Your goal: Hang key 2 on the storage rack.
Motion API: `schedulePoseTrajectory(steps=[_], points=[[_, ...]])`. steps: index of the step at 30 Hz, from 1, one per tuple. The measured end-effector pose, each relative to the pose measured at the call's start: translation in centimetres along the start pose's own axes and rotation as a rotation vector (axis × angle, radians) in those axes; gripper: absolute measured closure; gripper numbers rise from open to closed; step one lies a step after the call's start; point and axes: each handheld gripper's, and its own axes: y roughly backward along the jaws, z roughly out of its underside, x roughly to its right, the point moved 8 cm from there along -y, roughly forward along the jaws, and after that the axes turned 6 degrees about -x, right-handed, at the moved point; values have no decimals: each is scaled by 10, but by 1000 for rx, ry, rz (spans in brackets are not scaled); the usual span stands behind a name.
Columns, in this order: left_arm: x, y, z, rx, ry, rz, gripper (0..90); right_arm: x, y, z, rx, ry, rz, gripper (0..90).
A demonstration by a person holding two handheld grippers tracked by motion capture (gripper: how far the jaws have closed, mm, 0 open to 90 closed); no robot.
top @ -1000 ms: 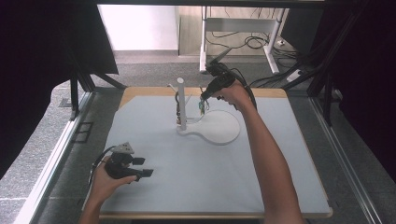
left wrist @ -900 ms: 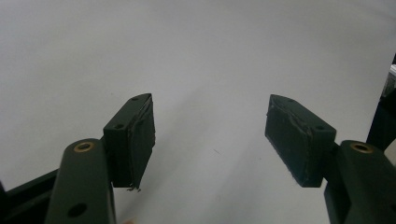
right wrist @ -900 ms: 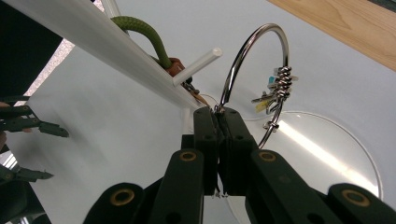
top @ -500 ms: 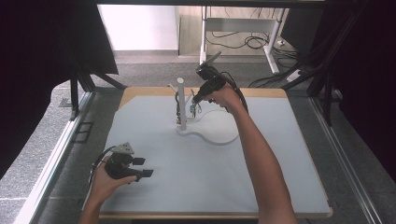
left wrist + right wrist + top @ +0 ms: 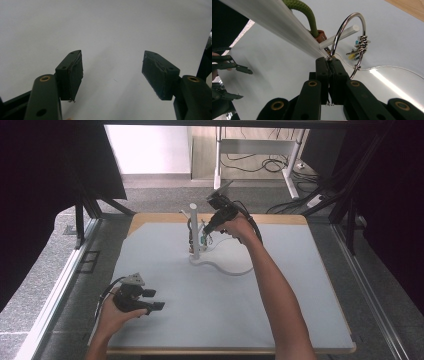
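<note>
Hanging shiny metal key ring (image 5: 349, 42) on white peg stand (image 5: 194, 232), right tool (image 5: 330, 61) clamped on ring; left tool (image 5: 112, 71) apart, idle. Next: release gently.

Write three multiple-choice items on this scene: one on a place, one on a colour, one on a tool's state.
1. Where does the white stand sit?
A. far part of the table, near the middle
B. near left corner
C. on the floor

2. What colour is the cord looped on the stand?
A. blue
B. green
C. black

3. How do the left tool's jaws stand?
A. shut on a ring
B. shut on nothing
C. open, nothing between

Key: 1 A, the high view shows it toward the far edge. 2 B, the right gripper view shows green cord. 3 C, its own view shows bare white mat in the gap.
</note>
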Motion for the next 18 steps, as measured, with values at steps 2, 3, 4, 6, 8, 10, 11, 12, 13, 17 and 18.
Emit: schedulePoseTrajectory(steps=[2, 3, 4, 6, 8, 10, 11, 12, 13, 17, 18], points=[[0, 0, 0, 2, 1, -2, 336, -1, -2, 1, -1, 0, -3, 867], [0, 0, 0, 2, 2, -1, 336, -1, -3, 1, 1, 1, -3, 867], [0, 0, 0, 0, 0, -1, 336, -1, -4, 2, 0, 2, -1, 867], [0, -1, 0, -4, -1, -1, 336, -1, -6, 3, 0, 4, -4, 867], [1, -1, 0, -6, 1, 0, 336, -1, -8, 5, -6, 0, -1, 866], [1, -1, 0, -5, 0, 0, 336, -2, -11, 5, -4, -1, -6, 866], [1, -1, 0, -4, 1, 1, 336, -2, -12, 5, -5, -1, -9, 866], [1, -1, 0, -3, 0, 0, 336, -3, -13, 5, -7, -2, -12, 865], [1, -1, 0, -3, 0, -1, 336, -3, -15, 6, -8, 2, -11, 865], [0, -2, 0, -4, -1, -2, 336, -5, -21, 6, -9, 6, -18, 863], [1, -2, 0, -5, -2, -1, 336, -6, -23, 6, -10, 3, -22, 861]])
